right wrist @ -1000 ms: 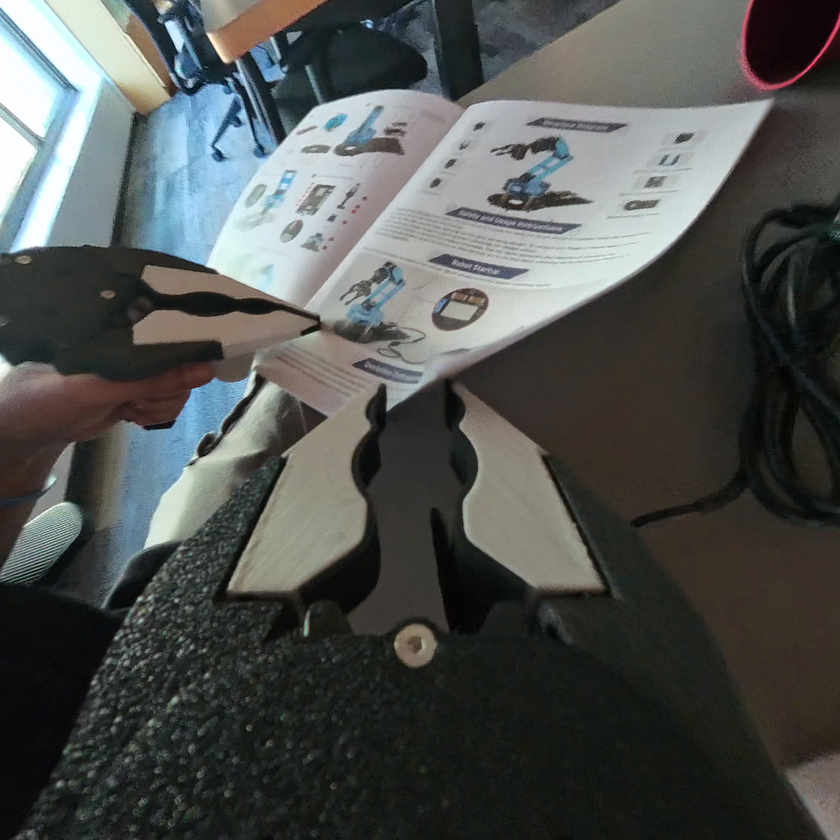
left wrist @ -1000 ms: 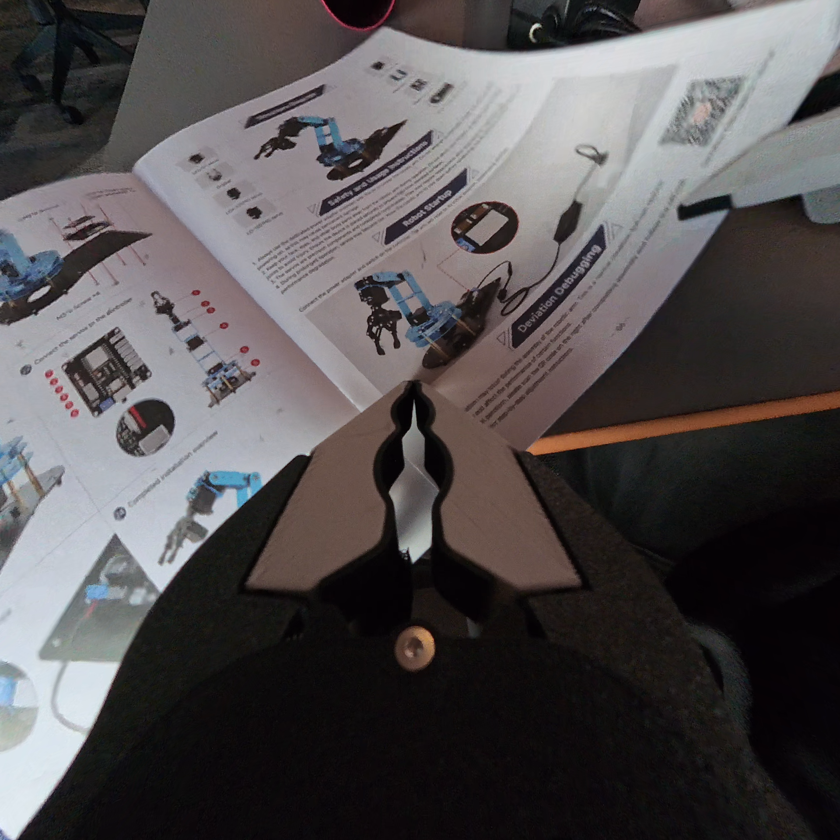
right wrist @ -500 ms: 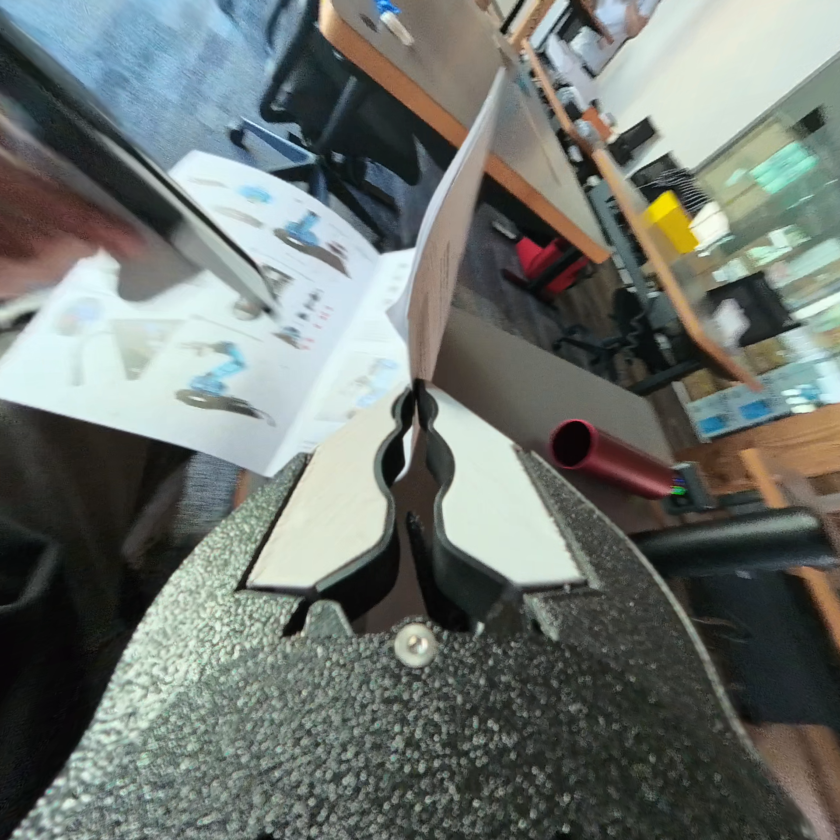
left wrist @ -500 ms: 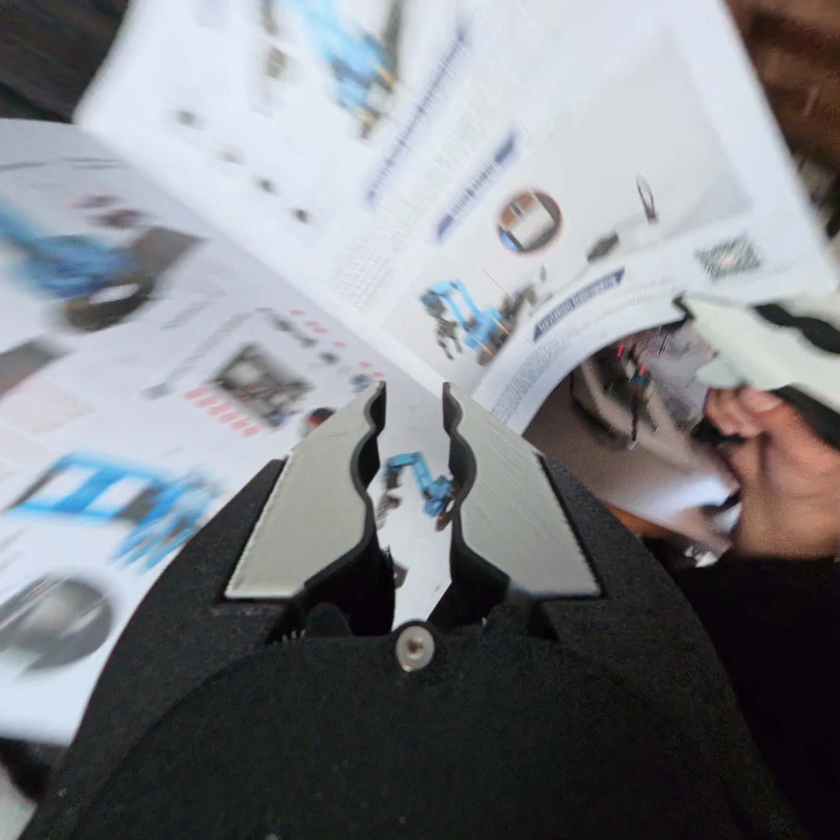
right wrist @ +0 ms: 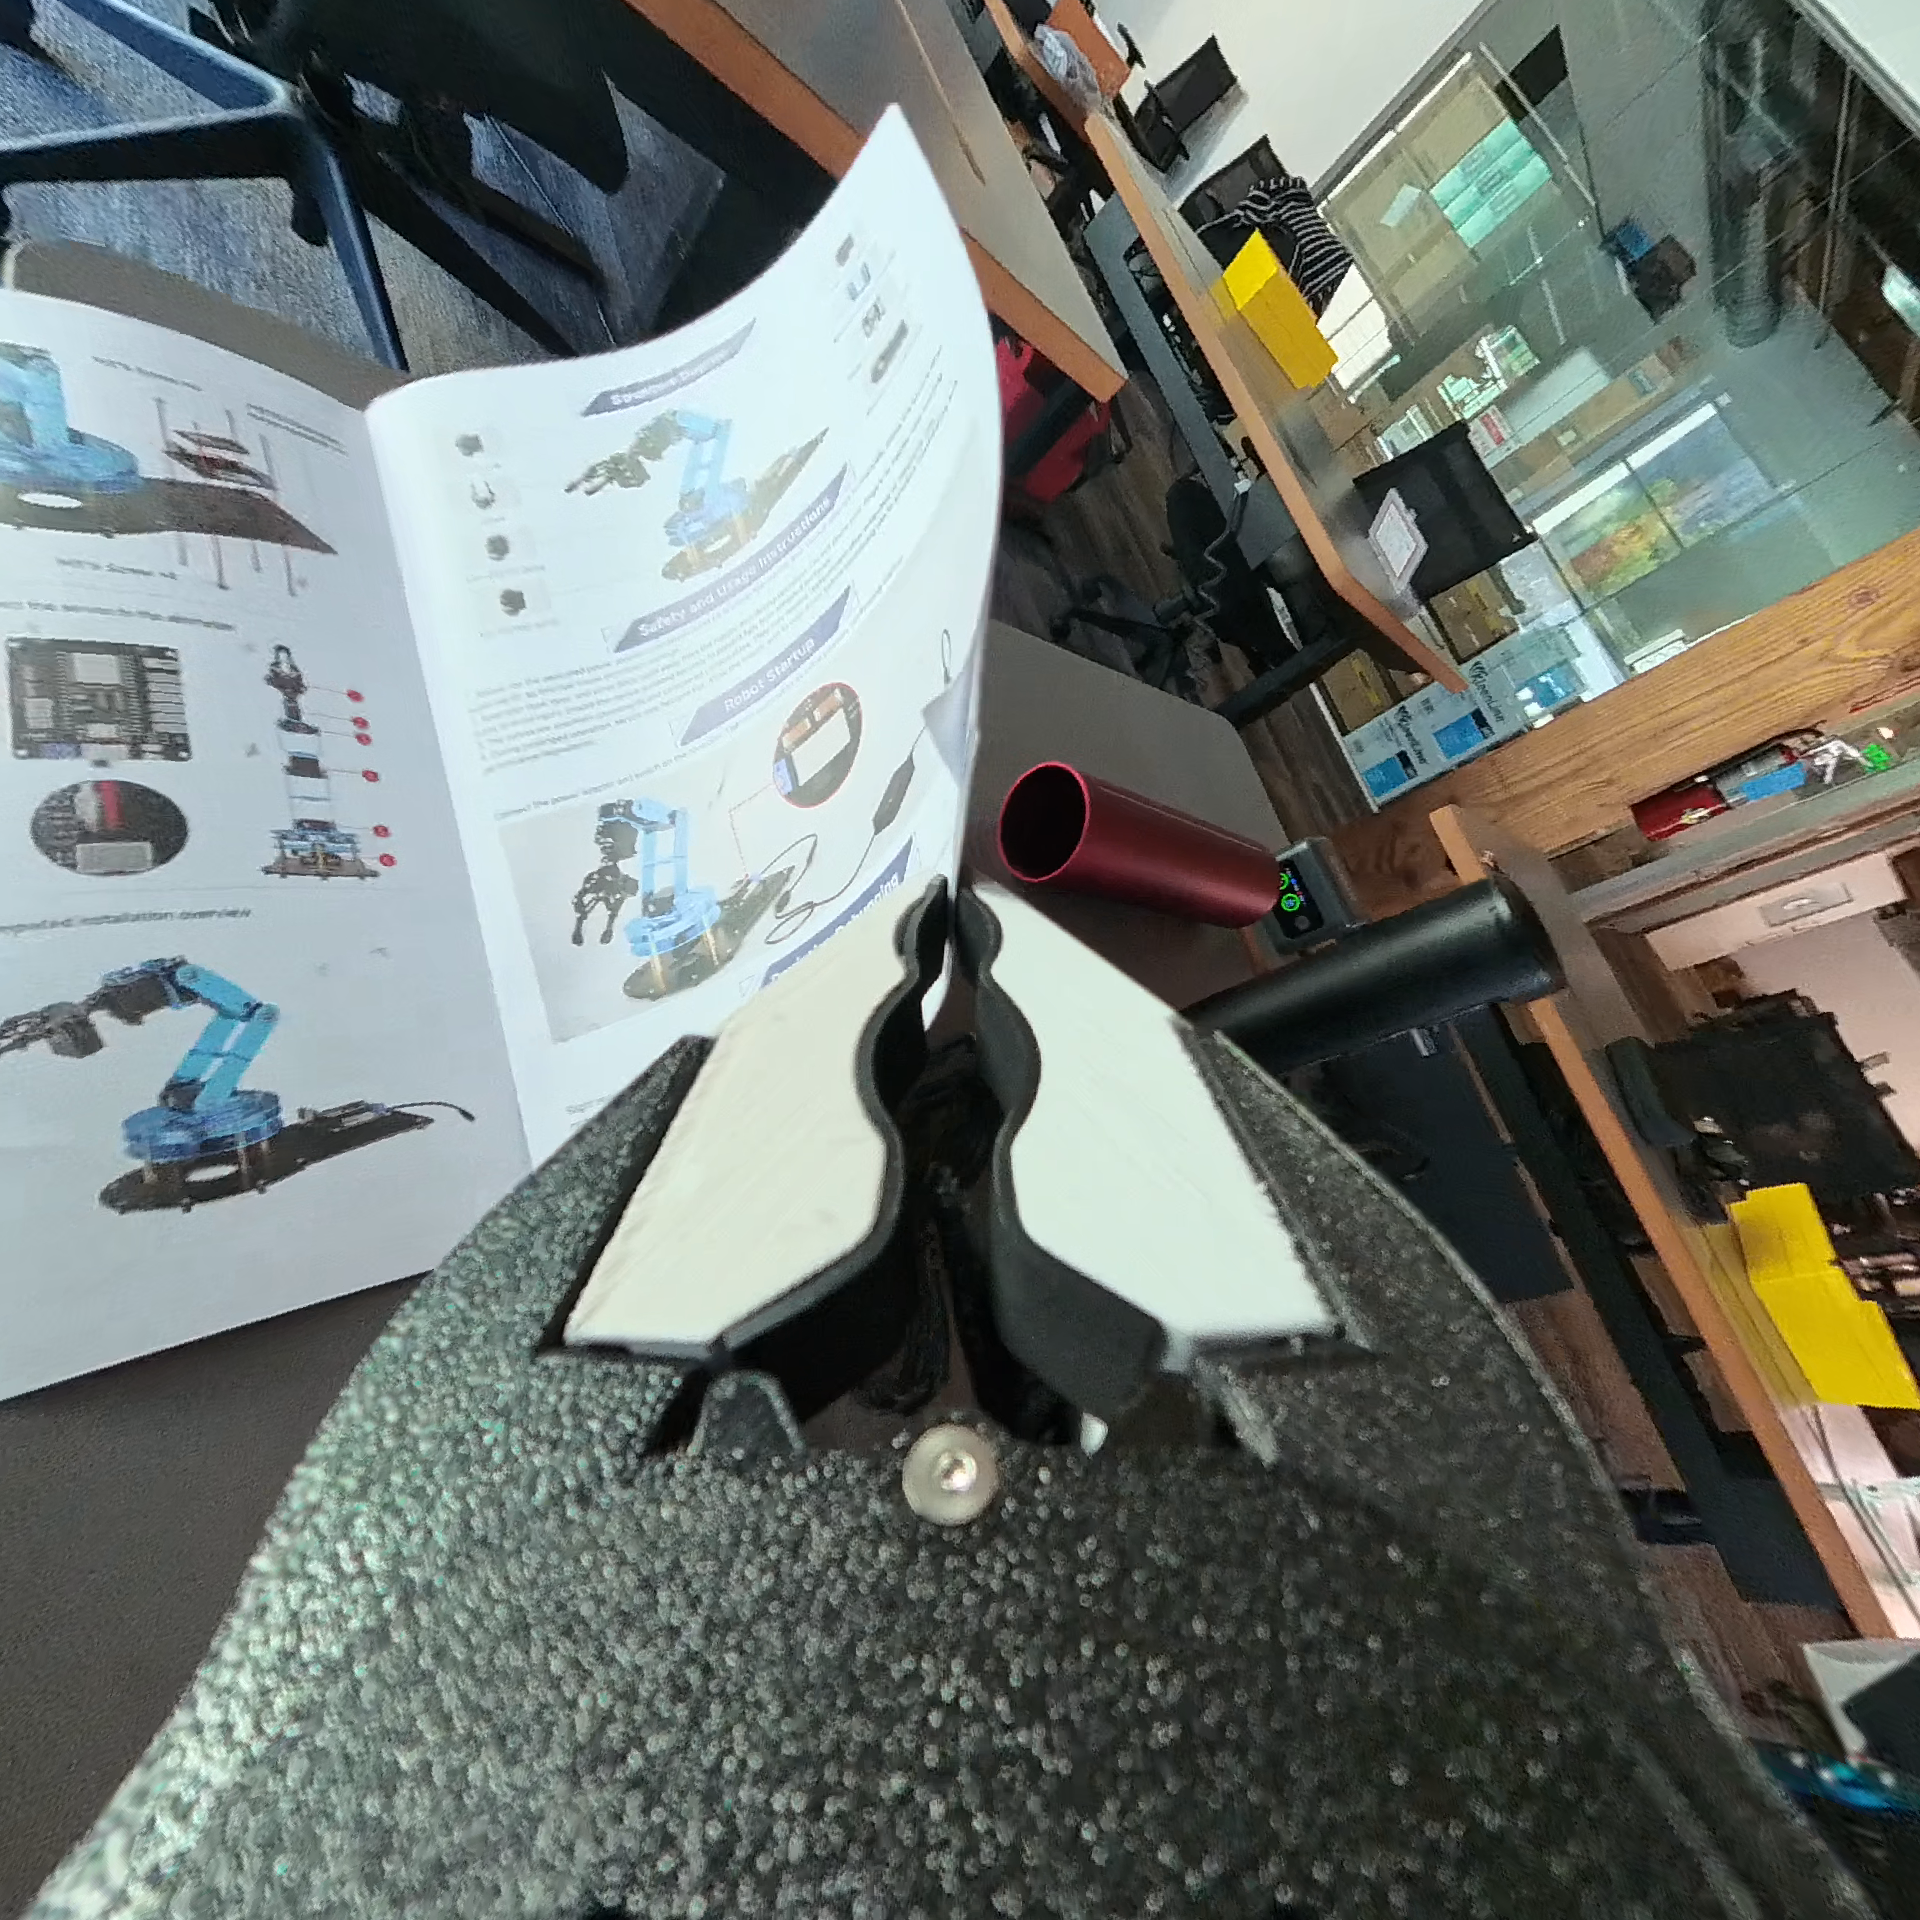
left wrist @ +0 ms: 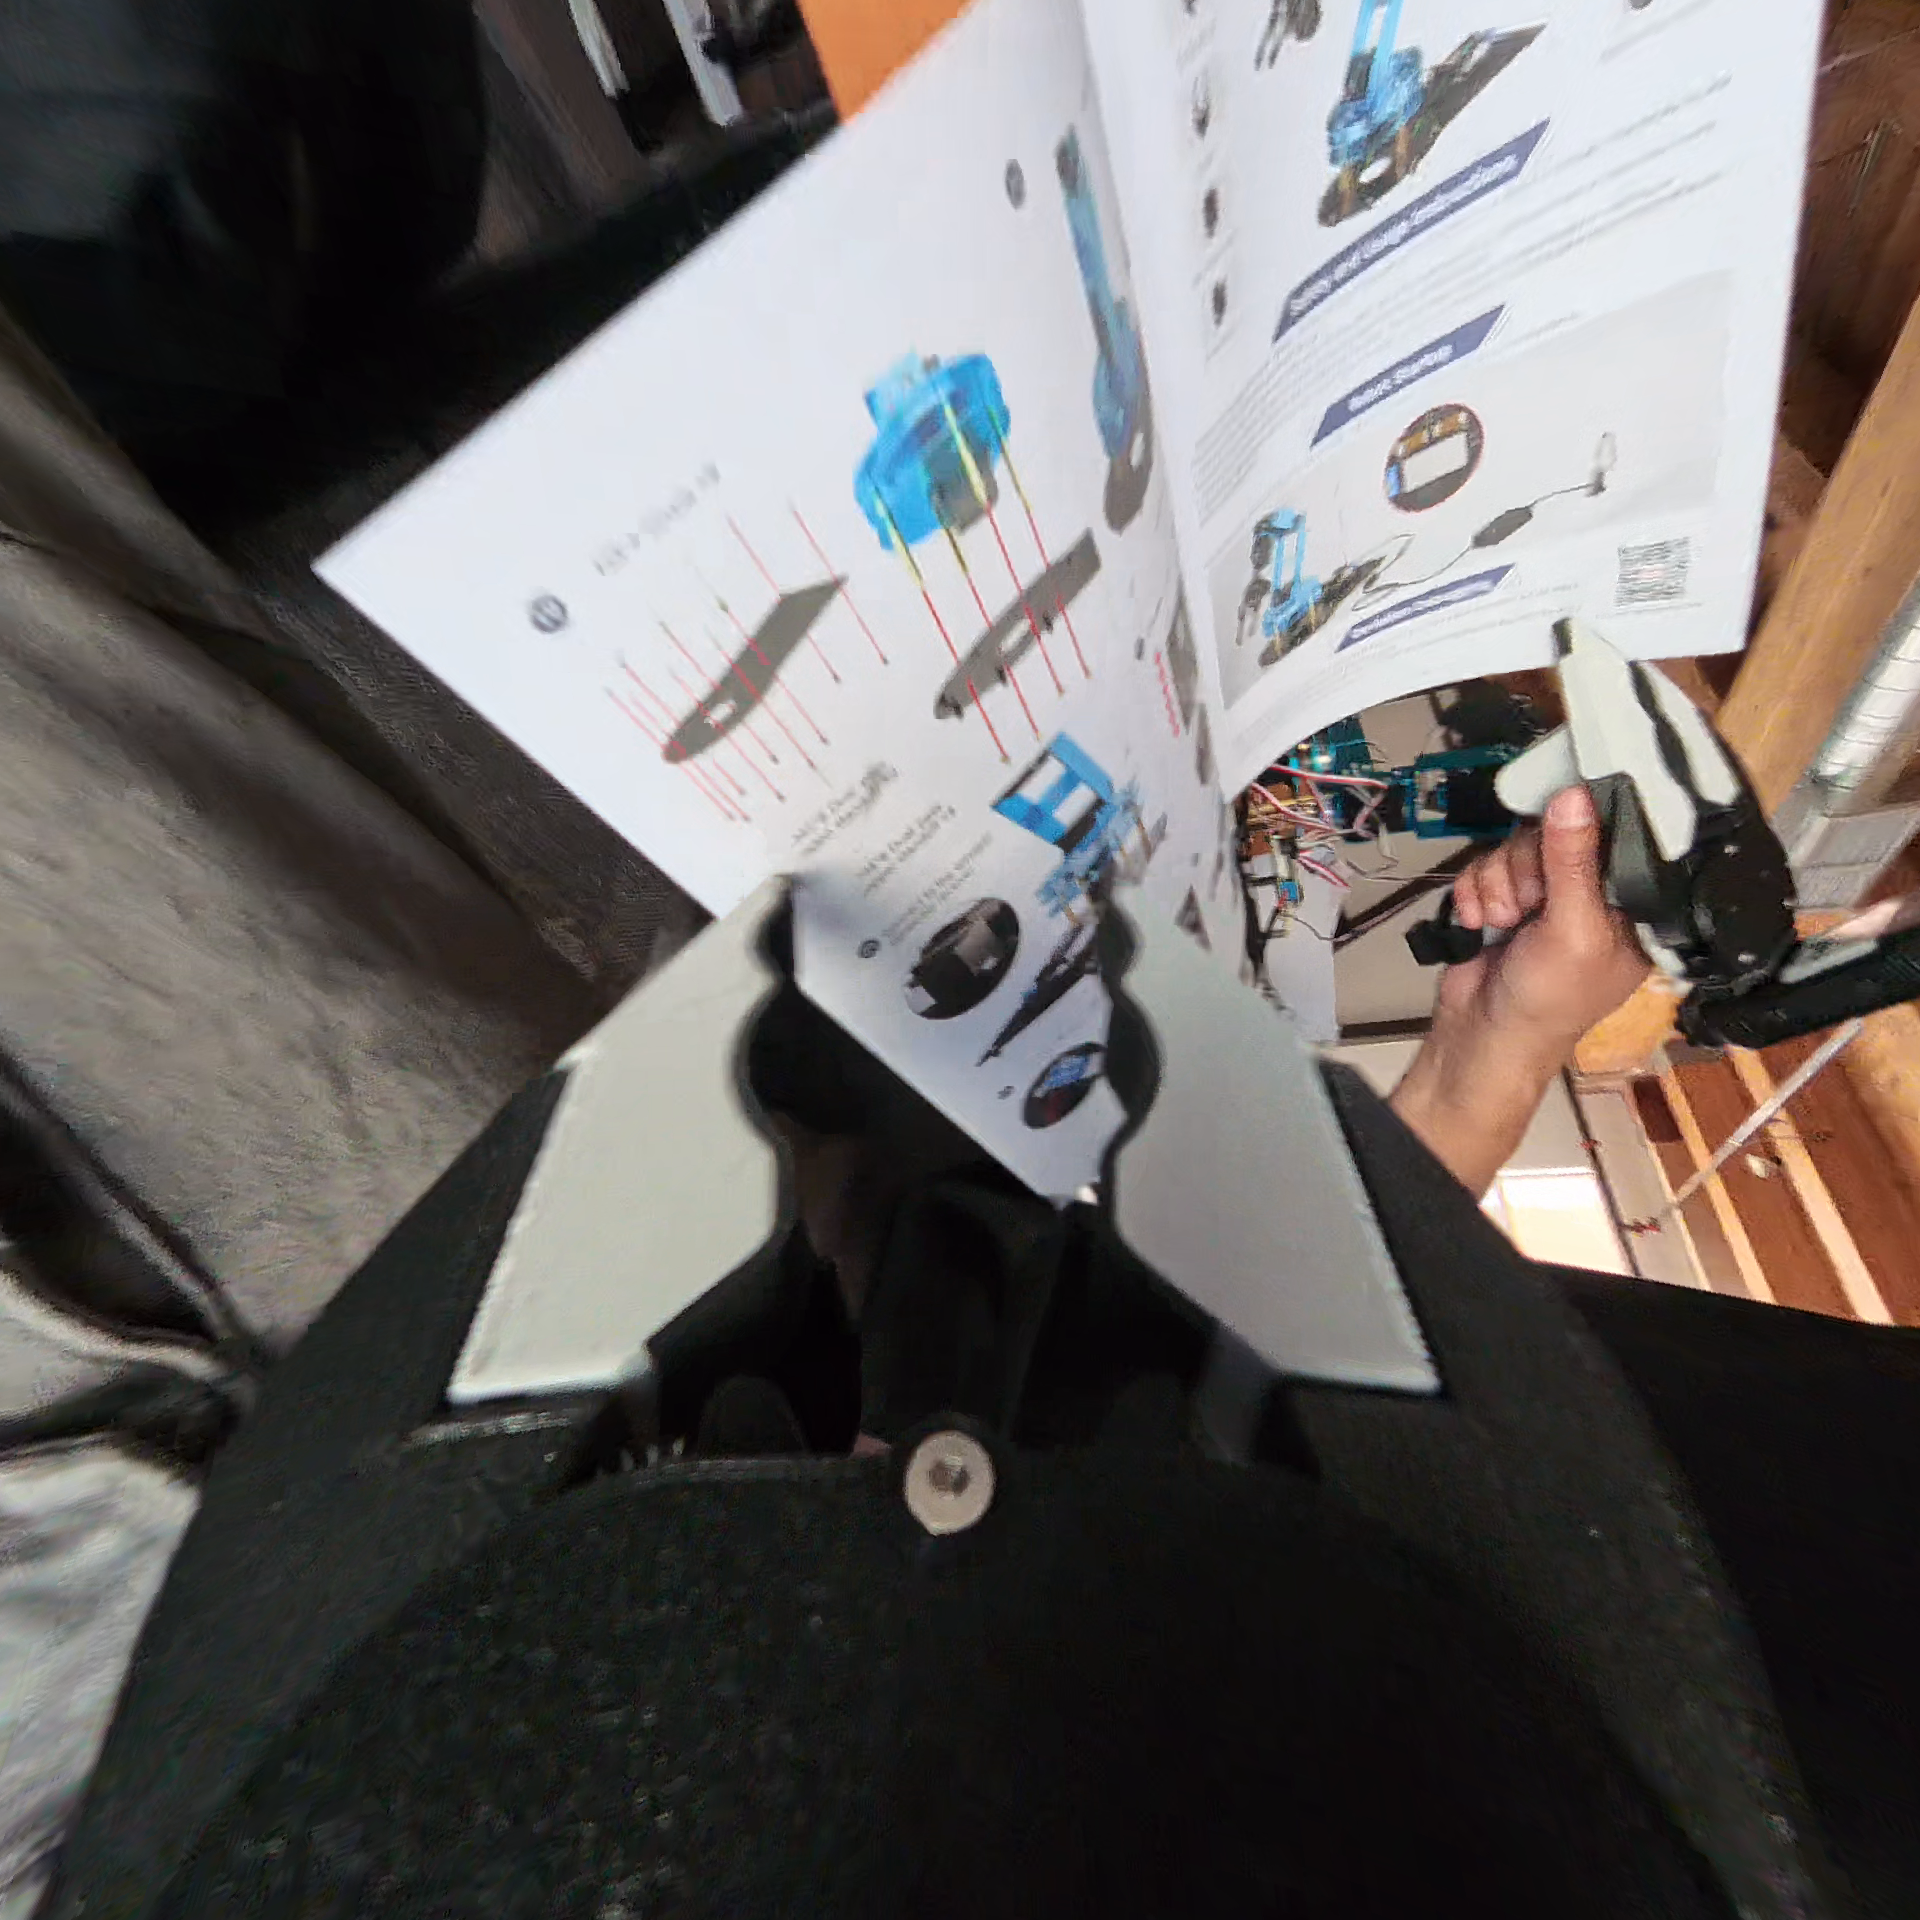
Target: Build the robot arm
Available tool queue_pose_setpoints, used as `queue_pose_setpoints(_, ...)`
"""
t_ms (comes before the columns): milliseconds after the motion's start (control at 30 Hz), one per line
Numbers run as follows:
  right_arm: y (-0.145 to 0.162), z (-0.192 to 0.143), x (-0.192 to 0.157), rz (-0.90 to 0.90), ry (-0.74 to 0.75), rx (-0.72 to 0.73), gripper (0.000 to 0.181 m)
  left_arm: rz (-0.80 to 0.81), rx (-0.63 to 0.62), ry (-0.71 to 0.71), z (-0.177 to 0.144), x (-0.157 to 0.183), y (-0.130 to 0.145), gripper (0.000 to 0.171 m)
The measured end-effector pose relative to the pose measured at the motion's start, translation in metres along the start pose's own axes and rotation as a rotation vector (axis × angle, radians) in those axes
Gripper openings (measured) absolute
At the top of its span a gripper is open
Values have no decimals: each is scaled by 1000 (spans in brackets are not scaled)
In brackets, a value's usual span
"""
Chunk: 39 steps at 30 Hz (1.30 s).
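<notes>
An open white booklet with pictures of a blue robot arm fills the left wrist view. My left gripper is open, jaws wide apart, and the booklet's lower corner hangs between the fingers without being pinched. My right gripper is shut on the bottom edge of the right-hand page, which stands curled upright. The left-hand page lies flat on the dark table. The right gripper also shows in the left wrist view, held by a hand, pinching the page's corner.
A dark red tube and a black cylinder lie on the table just behind the lifted page. A small blue robot with loose wires shows under the page. Desks with orange edges and a yellow box stand beyond. My right fingertips sit around 30 centimetres from my left ones. The black cylinder lies some 30 centimetres from my right tips, 55 centimetres from my left tips.
My left gripper, shut on the booklet's lower edge a second ago, has opened wide. My right gripper, open then, has closed on the right-hand page and lifted it upright. Both views have swung.
</notes>
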State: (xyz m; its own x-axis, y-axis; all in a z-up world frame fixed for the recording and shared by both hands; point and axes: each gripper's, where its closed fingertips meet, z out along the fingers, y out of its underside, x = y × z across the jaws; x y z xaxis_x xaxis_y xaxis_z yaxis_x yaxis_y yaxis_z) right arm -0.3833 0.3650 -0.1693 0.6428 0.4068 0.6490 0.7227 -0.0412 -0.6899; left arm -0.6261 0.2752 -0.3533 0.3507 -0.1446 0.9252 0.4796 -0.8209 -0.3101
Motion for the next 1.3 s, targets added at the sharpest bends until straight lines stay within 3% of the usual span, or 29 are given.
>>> queue_pose_setpoints(33,2,-3,0,0,4,11,0,-8,9,24,2,3,2,39)
queue_pose_setpoints(100,4,-10,1,30,1,36,0,-43,39,4,0,-3,1,35)
queue_pose_setpoints(200,17,-17,9,81,4,22,0,-71,54,-98,-13,-18,9,59)
queue_pose_setpoints(300,33,-19,16,100,14,-17,0,-34,47,-134,-17,-13,29,65)
queue_pose_setpoints(367,41,-19,17,109,16,-32,0,-29,9,-85,-4,-4,44,65)
queue_pose_setpoints(433,48,-21,17,119,17,-37,0,-45,24,-12,8,8,45,54)
queue_pose_setpoints(467,50,-24,18,125,23,-34,0,-46,36,17,12,13,41,38)
queue_pose_setpoints(500,50,-27,20,125,37,-27,0,-33,59,60,14,20,34,3)
queue_pose_setpoints(533,48,-31,24,123,51,-9,0,-18,94,115,14,32,22,1)
queue_pose_setpoints(600,26,-42,12,81,-22,107,0,18,101,161,21,51,-1,0)
queue_pose_setpoints(700,-6,-57,-56,-129,-298,239,0,164,57,117,44,66,-38,1)
queue_pose_setpoints(800,-5,-45,-112,-172,-461,177,0,300,-4,24,68,64,-76,4)
queue_pose_setpoints(900,11,-15,-139,-182,-497,53,0,434,-34,-132,74,42,-100,25)
queue_pose_setpoints(933,13,-10,-145,-169,-509,30,0,444,-19,-157,69,38,-101,24)
queue_pose_setpoints(1000,15,-7,-159,-116,-562,-11,0,404,43,-149,54,39,-93,27)
queue_pose_setpoints(1100,8,-8,-176,8,-628,-22,0,358,60,-103,42,46,-55,30)
queue_pose_setpoints(1200,4,-11,-198,124,-758,-51,9,233,9,83,46,72,-14,32)
queue_pose_setpoints(1300,-1,-18,-211,229,-902,-51,25,158,44,155,45,79,-7,32)
